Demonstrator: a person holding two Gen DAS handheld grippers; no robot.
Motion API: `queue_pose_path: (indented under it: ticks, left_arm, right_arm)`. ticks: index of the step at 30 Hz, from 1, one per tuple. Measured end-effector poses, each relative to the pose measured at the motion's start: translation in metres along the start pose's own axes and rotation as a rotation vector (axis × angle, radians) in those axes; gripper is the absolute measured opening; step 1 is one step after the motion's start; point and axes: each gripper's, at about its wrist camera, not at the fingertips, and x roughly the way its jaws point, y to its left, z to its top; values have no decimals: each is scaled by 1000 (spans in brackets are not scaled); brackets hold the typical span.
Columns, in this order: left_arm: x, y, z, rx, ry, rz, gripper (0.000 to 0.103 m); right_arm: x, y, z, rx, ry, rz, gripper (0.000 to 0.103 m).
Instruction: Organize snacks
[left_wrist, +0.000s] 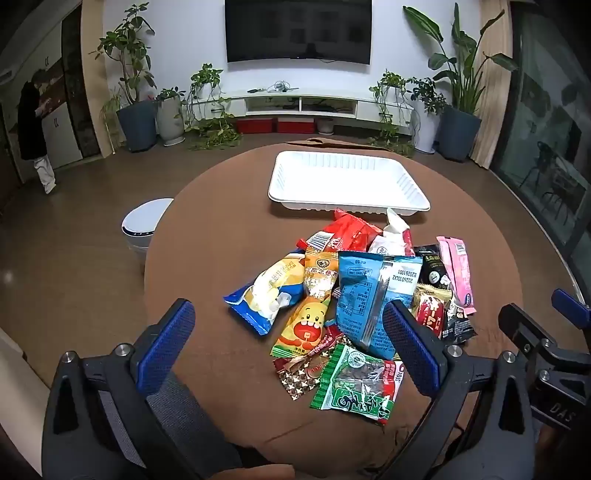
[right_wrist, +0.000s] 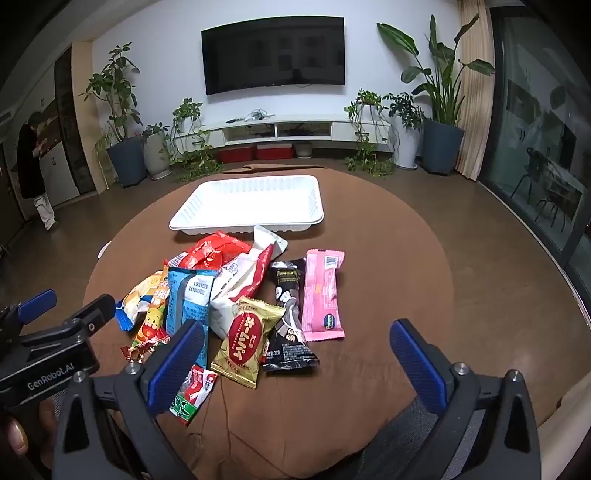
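Note:
A pile of snack packets lies on the round brown table. It includes a blue packet, a yellow cartoon packet, a green packet, a gold-and-red packet, a black packet and a pink packet. An empty white tray sits behind the pile and also shows in the right wrist view. My left gripper is open and empty, just above the near side of the pile. My right gripper is open and empty, near the gold and black packets.
The table's edge curves round on all sides, with brown floor beyond. A white round device stands on the floor at the table's left. Potted plants, a TV unit and a person are far back.

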Motion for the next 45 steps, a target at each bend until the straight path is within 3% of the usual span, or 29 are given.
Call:
queue_pose_path:
  ticks: [2,13,45]
  left_arm:
    - [-1,0,-1,0,-29,-2,103]
    - [0,0,0,-1,-6,-3,103]
    - [6,-6,-5,2,4,-7,103]
  right_arm:
    - [-1,0,2,4,7,4,103]
    - [1,4,-11,4,6,-6,103]
    - [9,-1,-5,14,42,-1,103]
